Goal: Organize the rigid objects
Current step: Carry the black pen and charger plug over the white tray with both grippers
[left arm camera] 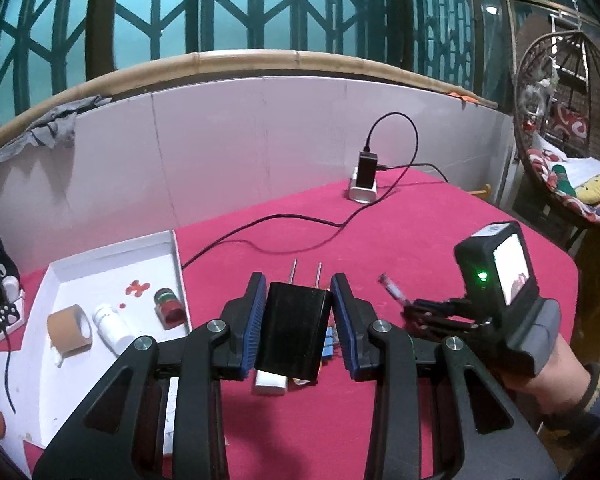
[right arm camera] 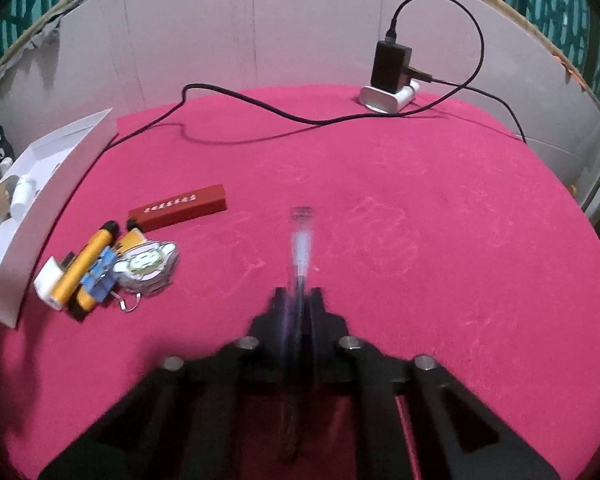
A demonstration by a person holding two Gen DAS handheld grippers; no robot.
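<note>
Above the pink table [right arm camera: 420,220]: my left gripper [left arm camera: 298,316] clamps a black plug adapter [left arm camera: 294,330], prongs pointing far; my right gripper [right arm camera: 298,300] pinches a clear pen [right arm camera: 300,248]; white tray [left arm camera: 100,276] left.

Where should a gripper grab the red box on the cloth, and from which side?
Grip the red box across its narrow width near the middle, coming down from above with the fingers on its two long sides. It lies flat on the cloth, long and slim, with its near end close to the yellow tube, so the far half looks freer.
</note>
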